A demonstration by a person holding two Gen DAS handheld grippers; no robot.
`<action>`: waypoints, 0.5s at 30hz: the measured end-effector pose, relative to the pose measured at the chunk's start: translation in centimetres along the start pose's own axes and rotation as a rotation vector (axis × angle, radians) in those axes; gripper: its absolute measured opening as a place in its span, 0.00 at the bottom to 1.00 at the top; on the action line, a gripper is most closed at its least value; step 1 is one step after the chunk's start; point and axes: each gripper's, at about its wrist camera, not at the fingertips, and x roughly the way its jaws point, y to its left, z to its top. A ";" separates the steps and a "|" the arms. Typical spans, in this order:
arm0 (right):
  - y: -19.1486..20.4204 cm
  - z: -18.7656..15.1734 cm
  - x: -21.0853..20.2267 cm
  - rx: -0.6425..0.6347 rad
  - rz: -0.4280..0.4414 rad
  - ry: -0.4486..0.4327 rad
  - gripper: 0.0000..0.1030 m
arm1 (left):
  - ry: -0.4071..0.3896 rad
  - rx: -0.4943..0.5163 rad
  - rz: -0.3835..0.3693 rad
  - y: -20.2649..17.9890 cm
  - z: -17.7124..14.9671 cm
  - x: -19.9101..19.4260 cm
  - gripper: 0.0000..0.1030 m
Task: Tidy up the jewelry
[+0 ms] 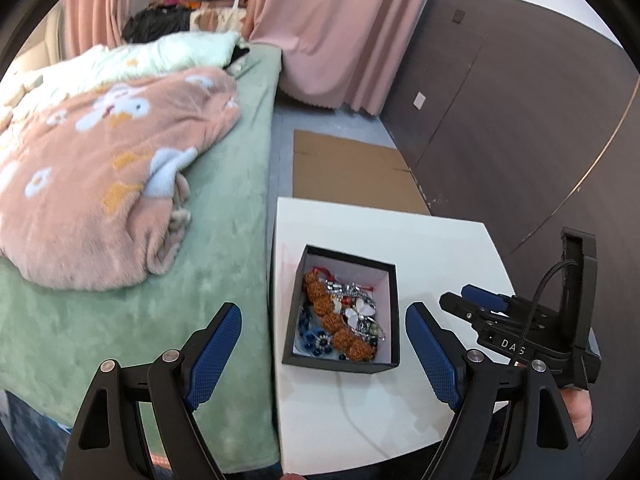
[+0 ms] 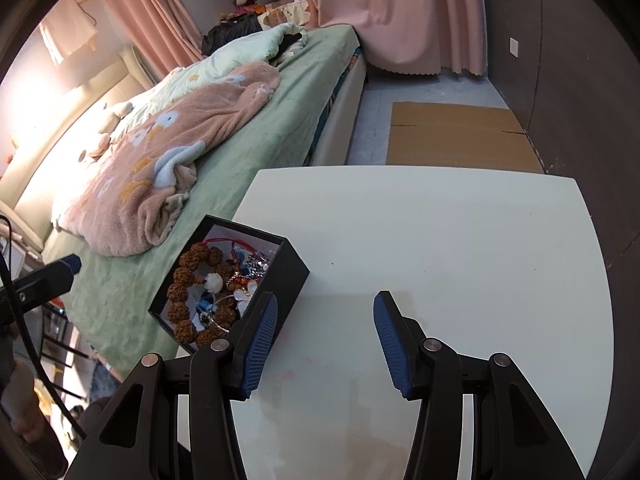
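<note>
left gripper (image 1: 324,356) gaped empty | right gripper (image 2: 324,344) half-spread, empty | jewelry box (image 1: 390,312) lay at left's 12 o'clock, long axis 12–6 | left nearer

One black box (image 1: 340,364) of jewelry sits on one white surface (image 1: 440,248). One bed (image 1: 224,208) has one pink blanket (image 1: 100,184).

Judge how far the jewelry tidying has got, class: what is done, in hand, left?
Done: nothing obvious; the beads and other pieces lie jumbled in the black box. In hand: nothing; the left claw and right claw are open and empty. Left: all the sorting, with the white table around the box bare.
</note>
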 end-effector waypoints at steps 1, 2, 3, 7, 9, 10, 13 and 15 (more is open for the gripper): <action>0.0 0.0 -0.1 0.001 0.000 -0.002 0.49 | -0.006 0.003 0.000 0.0 0.0 -0.1 0.82; 0.0 0.0 -0.2 0.001 -0.001 -0.004 0.49 | -0.011 0.006 0.002 0.0 0.0 -0.3 0.82; -0.1 0.0 -0.3 0.002 -0.001 -0.006 0.49 | -0.013 0.009 0.005 0.0 0.0 -0.3 0.82; 0.0 0.0 -0.8 0.003 0.001 -0.018 0.49 | -0.014 0.006 0.001 0.1 0.0 -0.3 0.82; 0.0 -0.1 -1.1 0.003 0.001 -0.023 0.49 | -0.017 0.008 0.001 0.1 0.0 -0.3 0.82; 0.0 -0.1 -1.2 0.004 0.002 -0.025 0.49 | -0.019 0.010 0.001 0.0 0.0 -0.4 0.82; 0.0 -0.1 -1.5 0.004 0.004 -0.031 0.49 | -0.022 0.017 0.003 -0.3 -0.1 -0.4 0.82; 0.0 -0.1 -1.7 0.001 0.002 -0.033 0.49 | -0.025 0.024 0.006 -0.5 -0.1 -0.4 0.82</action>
